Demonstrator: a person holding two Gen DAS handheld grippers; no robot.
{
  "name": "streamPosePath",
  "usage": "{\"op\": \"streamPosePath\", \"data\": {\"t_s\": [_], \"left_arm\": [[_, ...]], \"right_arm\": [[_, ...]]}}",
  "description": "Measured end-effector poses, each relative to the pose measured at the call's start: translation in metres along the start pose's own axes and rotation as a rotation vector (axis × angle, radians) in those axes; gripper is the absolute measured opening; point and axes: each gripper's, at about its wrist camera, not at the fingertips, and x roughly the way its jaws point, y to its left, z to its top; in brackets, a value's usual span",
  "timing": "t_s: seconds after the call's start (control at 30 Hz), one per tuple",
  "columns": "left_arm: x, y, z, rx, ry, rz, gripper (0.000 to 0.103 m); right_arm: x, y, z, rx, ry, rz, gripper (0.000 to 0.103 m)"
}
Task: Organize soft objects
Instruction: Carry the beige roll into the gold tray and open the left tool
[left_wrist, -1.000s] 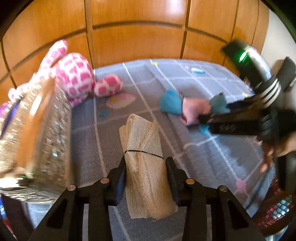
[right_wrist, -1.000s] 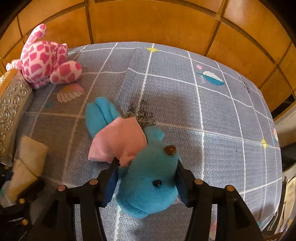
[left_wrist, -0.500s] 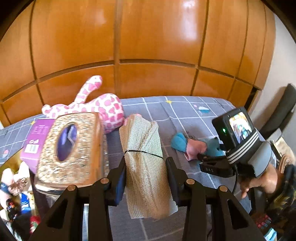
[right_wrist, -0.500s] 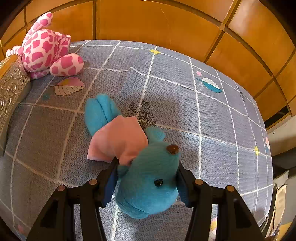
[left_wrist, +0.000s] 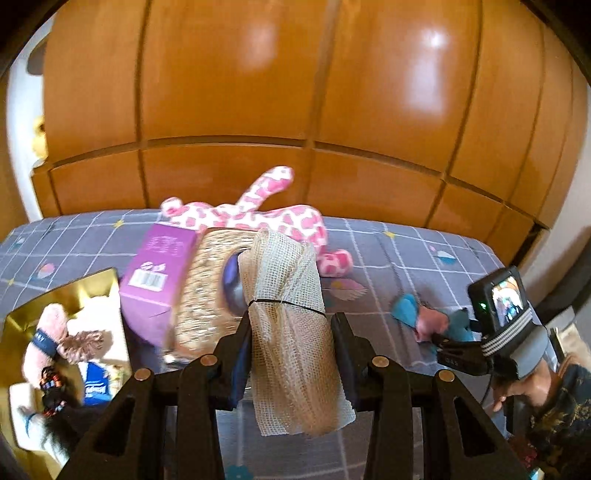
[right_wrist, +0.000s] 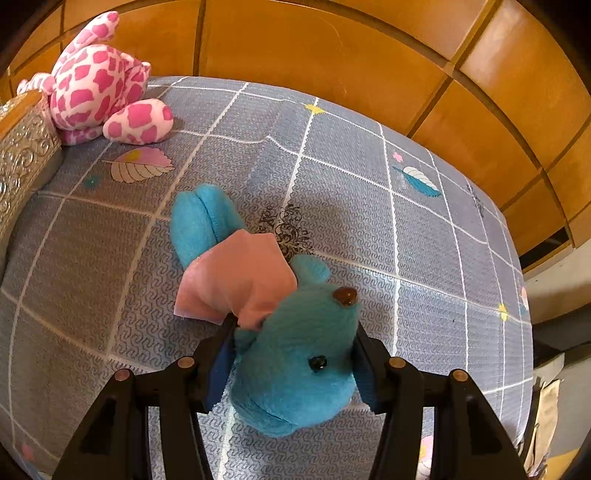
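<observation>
Left claw (left_wrist: 291, 354): you pinch the rolled beige mesh cloth (left_wrist: 291, 325) bound by a black band, lower centre of frame.
Right claw (right_wrist: 291, 369): you clamp the blue plush toy's (right_wrist: 291, 354) head, lower centre, body on the grey checked bedsheet (right_wrist: 424, 240).

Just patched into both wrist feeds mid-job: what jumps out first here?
The left gripper holds a rolled beige mesh cloth up in front of the wooden wall. The right gripper is clamped on the head of a blue plush toy in a pink shirt, lying on the grey checked bedspread. A pink spotted plush lies at the far left, beside a patterned box.
</observation>
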Motion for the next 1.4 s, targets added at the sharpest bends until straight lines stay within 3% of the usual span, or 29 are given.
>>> {"op": "streamPosePath", "data": {"t_s": [0.33,0.6,0.87,1.07,1.23,1.33,1.4], "left_arm": [[-0.008,0.054,-0.013,-0.100,0.013,0.078,0.041],[-0.022,0.127,-0.029,-0.251,0.027,0.189,0.041],[-0.035,0.205,-0.042,-0.437,0.035,0.254,0.042],[-0.039,0.263,-0.043,-0.521,0.040,0.337,0.042],[-0.034,0.301,-0.039,-0.529,0.059,0.422,0.042],[-0.023,0.315,-0.039,-0.512,0.081,0.466,0.046],[-0.018,0.323,-0.040,-0.515,0.095,0.486,0.055]], "right_arm": [[-0.003,0.003,-0.002,-0.026,-0.011,-0.022,0.057],[-0.007,0.006,-0.004,-0.039,-0.015,-0.029,0.056],[-0.006,0.005,-0.003,-0.045,-0.015,-0.032,0.056],[-0.006,0.006,-0.002,-0.045,-0.015,-0.032,0.056],[-0.006,0.006,-0.002,-0.045,-0.015,-0.033,0.056],[-0.006,0.006,-0.003,-0.044,-0.015,-0.034,0.056],[-0.006,0.006,-0.003,-0.044,-0.015,-0.036,0.056]]}}
